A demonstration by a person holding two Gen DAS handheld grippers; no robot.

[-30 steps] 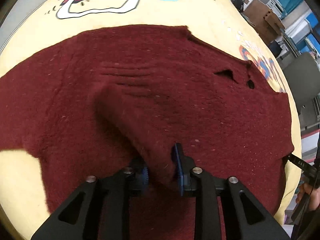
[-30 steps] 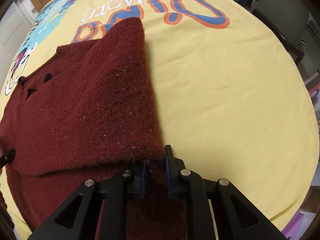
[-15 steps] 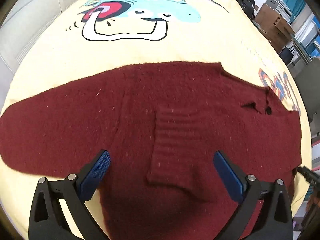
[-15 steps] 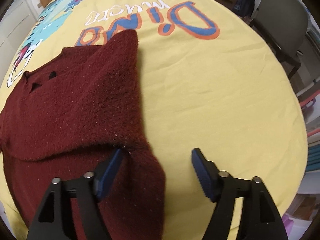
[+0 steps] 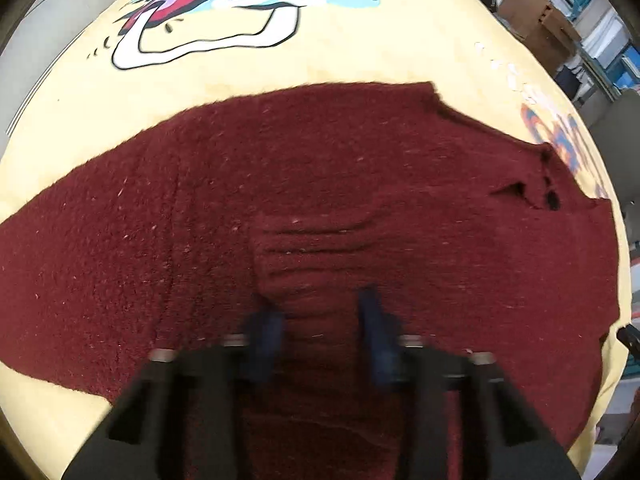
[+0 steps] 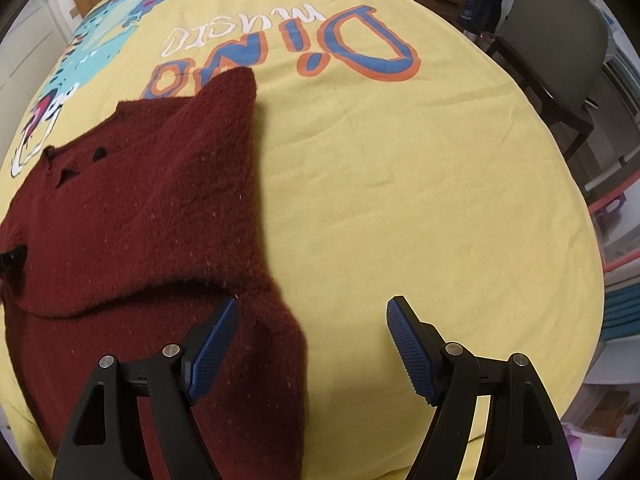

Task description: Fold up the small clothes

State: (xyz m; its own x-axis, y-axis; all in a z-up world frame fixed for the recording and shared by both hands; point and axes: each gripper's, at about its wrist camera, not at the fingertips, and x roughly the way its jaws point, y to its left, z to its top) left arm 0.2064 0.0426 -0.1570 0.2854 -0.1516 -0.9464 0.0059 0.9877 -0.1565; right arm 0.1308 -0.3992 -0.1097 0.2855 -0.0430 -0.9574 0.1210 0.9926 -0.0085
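A dark red knitted sweater [image 5: 360, 168] lies flat on the yellow printed cloth [image 5: 280, 68], one sleeve spread out to the left. Another sleeve is folded over its body, ribbed cuff [image 5: 316, 248] on top. My left gripper [image 5: 318, 328] hovers blurred just over that folded sleeve. Its jaws are closing, the sleeve lies flat under the gap, and the pads do not press it. In the right wrist view my right gripper [image 6: 312, 344] stands open. Its left pad is over the sweater's [image 6: 140, 200] folded sleeve [image 6: 264, 340], its right pad over bare cloth.
The cloth [image 6: 400, 180] carries a dinosaur print and large lettering. A grey chair [image 6: 560, 40] stands past the far right edge, cardboard boxes [image 5: 536, 28] beyond the far side. The left gripper's tip [image 6: 8, 260] shows at the left edge of the right wrist view.
Both grippers let go of the sleeves they held and opened wide. The sleeves now lie folded on the sweater. The left jaws have since narrowed again; the right gripper rose a little.
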